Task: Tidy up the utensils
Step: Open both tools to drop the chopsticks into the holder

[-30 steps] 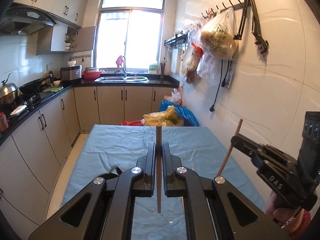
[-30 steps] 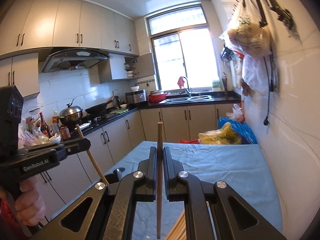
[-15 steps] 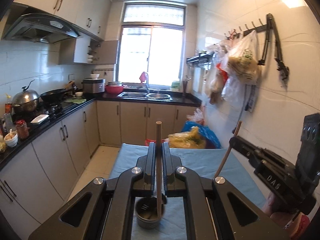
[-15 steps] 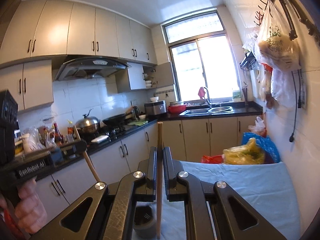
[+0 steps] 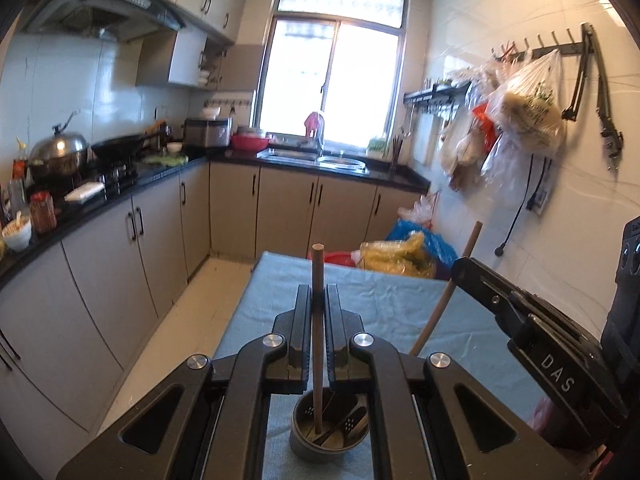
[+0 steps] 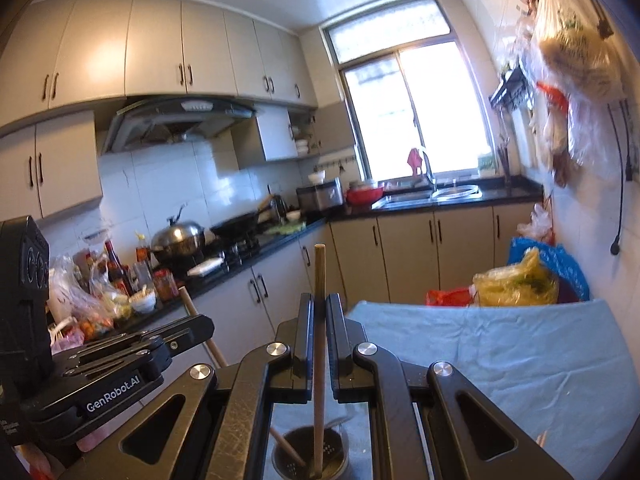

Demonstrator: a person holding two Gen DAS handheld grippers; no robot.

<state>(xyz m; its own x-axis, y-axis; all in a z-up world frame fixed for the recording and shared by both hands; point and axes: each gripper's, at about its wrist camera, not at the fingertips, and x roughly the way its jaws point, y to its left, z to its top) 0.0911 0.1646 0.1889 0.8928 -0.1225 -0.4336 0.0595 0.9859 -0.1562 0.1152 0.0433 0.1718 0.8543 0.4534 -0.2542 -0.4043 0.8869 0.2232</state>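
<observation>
Inside the metal cup [image 6: 310, 456], 2 gripped chopsticks' [image 6: 319, 360] tips rest.

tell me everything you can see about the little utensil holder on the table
The utensil holder is a small round cup, dark grey and metal-looking, with drain holes punched in its wall and bottom. It stands upright on the blue cloth at the table's near end, under both grippers. Dark utensils, possibly flat spoons, lie inside. The left chopstick and the right chopstick both reach down into its mouth; whether they touch the bottom is unclear.
</observation>
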